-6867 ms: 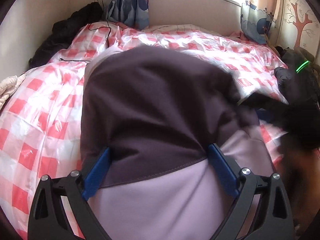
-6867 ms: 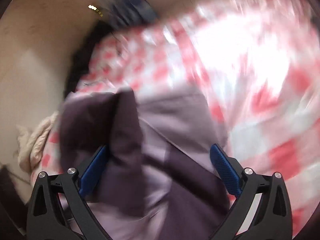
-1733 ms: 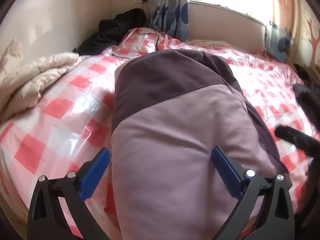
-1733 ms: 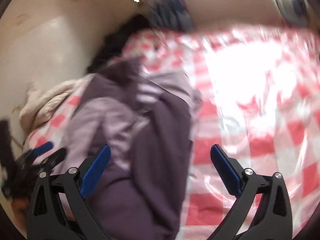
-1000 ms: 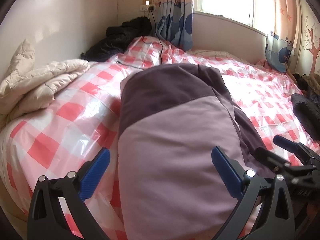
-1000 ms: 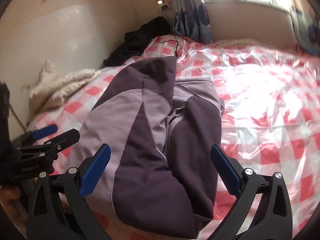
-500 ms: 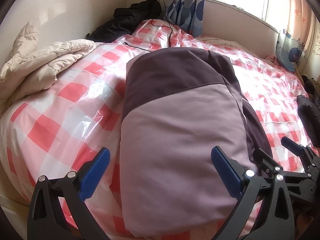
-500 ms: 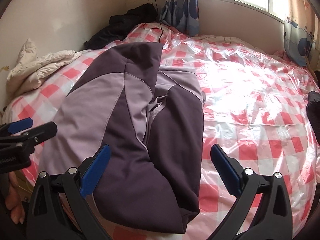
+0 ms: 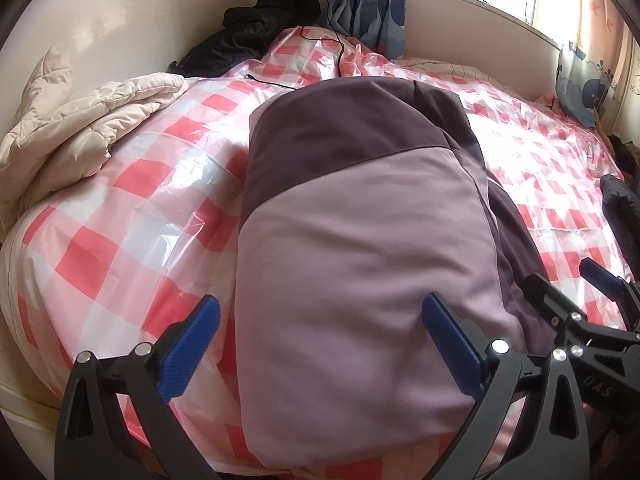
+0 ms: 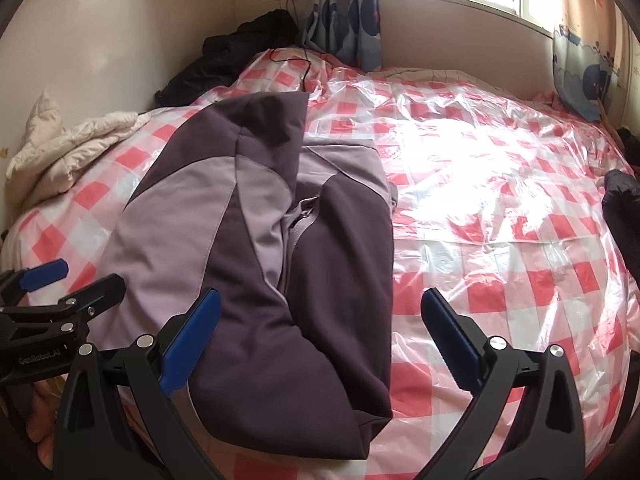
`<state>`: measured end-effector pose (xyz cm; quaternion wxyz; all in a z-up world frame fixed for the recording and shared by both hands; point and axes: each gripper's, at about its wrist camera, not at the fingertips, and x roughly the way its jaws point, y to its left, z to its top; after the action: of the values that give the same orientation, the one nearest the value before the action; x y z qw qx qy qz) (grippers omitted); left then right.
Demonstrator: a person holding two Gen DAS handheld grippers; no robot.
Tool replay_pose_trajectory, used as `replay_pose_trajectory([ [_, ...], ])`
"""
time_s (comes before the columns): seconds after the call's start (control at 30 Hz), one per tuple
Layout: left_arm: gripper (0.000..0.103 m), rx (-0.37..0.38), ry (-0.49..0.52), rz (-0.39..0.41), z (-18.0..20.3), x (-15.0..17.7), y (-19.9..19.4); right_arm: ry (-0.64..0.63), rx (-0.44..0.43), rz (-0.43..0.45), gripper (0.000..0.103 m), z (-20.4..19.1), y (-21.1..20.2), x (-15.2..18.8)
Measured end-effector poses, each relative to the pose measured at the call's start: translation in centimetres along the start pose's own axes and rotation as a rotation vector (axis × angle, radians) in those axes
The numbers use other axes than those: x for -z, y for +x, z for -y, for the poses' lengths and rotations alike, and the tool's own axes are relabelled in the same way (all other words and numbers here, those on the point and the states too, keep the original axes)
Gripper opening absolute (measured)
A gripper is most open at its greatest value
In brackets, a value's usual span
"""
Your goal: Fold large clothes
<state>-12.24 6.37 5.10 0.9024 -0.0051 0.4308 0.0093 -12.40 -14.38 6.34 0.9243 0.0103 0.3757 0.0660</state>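
1. While I've got both feeds up, the jacket [image 9: 360, 240] is lying folded lengthwise on the bed, near its front edge, and neither of my tools has hold of it. My left gripper [image 9: 320, 348] hangs over its near end with both blue pads spread wide: the right pad [image 9: 452, 352] sits over the pale fabric, the left pad [image 9: 188, 344] out over the sheet beside it. Can't tell if the pad actually touches the cloth.

2. My right gripper [image 10: 320, 340] is also spread wide with nothing between the fingers. Its left pad [image 10: 192, 340] is over the dark part of the jacket, the right pad [image 10: 450, 340] over bare sheet just off the jacket's edge.

3. Looks-wise it's two-tone: pale lilac panels and dark purple ones, puffy, with a curved seam between them. From the right wrist view I can see a grey zipper [image 10: 298, 220] running down the middle crease, and the dark side folded over on top.

4. Underneath is a red-and-white checked sheet [image 10: 500, 200] covered in shiny clear plastic, pretty wrinkly and glaring under the window.

5. Further out: a cream quilt [image 9: 80, 120] bunched up at the left by the wall, a black garment [image 9: 256, 36] heaped in the far corner, a black cable [image 9: 332, 52] trailing from the wall socket, and blue patterned curtains [image 10: 348, 12].
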Motion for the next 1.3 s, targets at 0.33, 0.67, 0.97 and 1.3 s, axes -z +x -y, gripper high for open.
replay_pose_trajectory([
  [0.33, 0.097, 0.004, 0.007, -0.004, 0.1, -0.1, 0.2, -0.020, -0.003, 0.006, 0.097, -0.5, 0.0, 0.1],
  [0.67, 0.097, 0.007, 0.004, -0.004, 0.2, -0.1, 0.1, -0.024, -0.007, 0.007, 0.097, -1.0, 0.3, 0.3],
  [0.97, 0.097, 0.008, 0.005, -0.003, 0.1, -0.1, 0.1, -0.023, -0.008, 0.008, 0.097, -0.9, 0.3, 0.3],
  [1.3, 0.097, 0.007, 0.004, -0.004, 0.2, -0.1, 0.1, -0.024, -0.009, 0.007, 0.097, -1.1, 0.2, 0.4],
])
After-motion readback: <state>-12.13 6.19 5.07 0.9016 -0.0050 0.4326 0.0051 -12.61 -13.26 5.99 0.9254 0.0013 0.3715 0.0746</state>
